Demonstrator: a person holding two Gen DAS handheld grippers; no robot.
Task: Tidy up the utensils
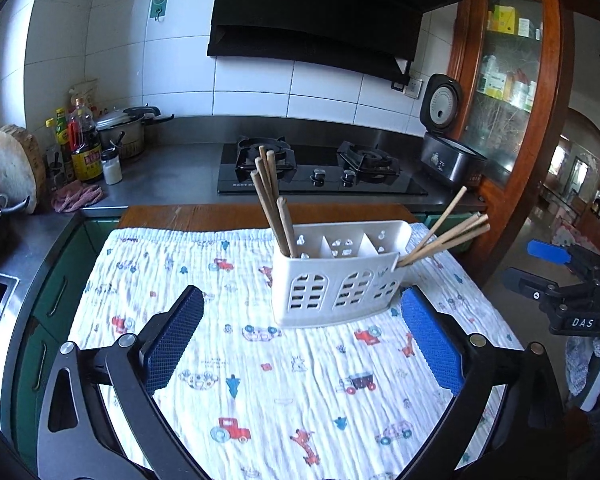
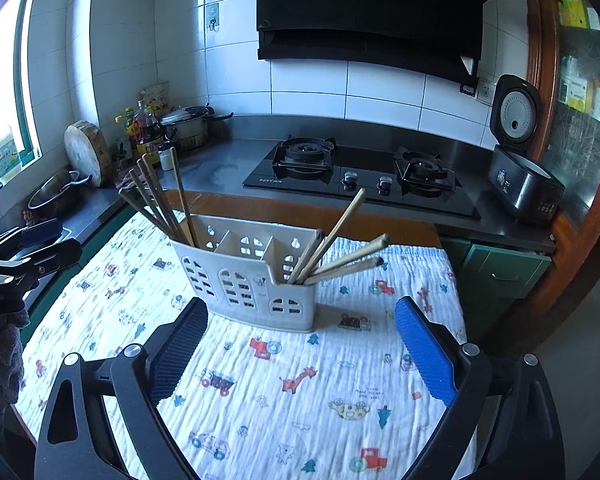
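Note:
A white three-compartment utensil holder [image 1: 336, 280] [image 2: 252, 276] stands upright on a printed cloth [image 1: 260, 380] [image 2: 300, 400]. Wooden chopsticks [image 1: 272, 204] [image 2: 160, 196] lean in its left compartment. More chopsticks [image 1: 444, 236] [image 2: 340, 252] lean out of its right compartment. The middle compartment looks empty. My left gripper [image 1: 300, 336] is open and empty, a little in front of the holder. My right gripper [image 2: 300, 344] is open and empty, also just in front of it. Each gripper shows at the edge of the other's view: the right one [image 1: 560, 280], the left one [image 2: 32, 248].
A gas hob [image 1: 320, 168] [image 2: 360, 176] lies on the counter behind the table. An open rice cooker [image 1: 448, 148] [image 2: 520, 172] stands at the right. Bottles [image 1: 82, 144], a pot [image 1: 124, 128] and a round board [image 1: 14, 168] stand at the left.

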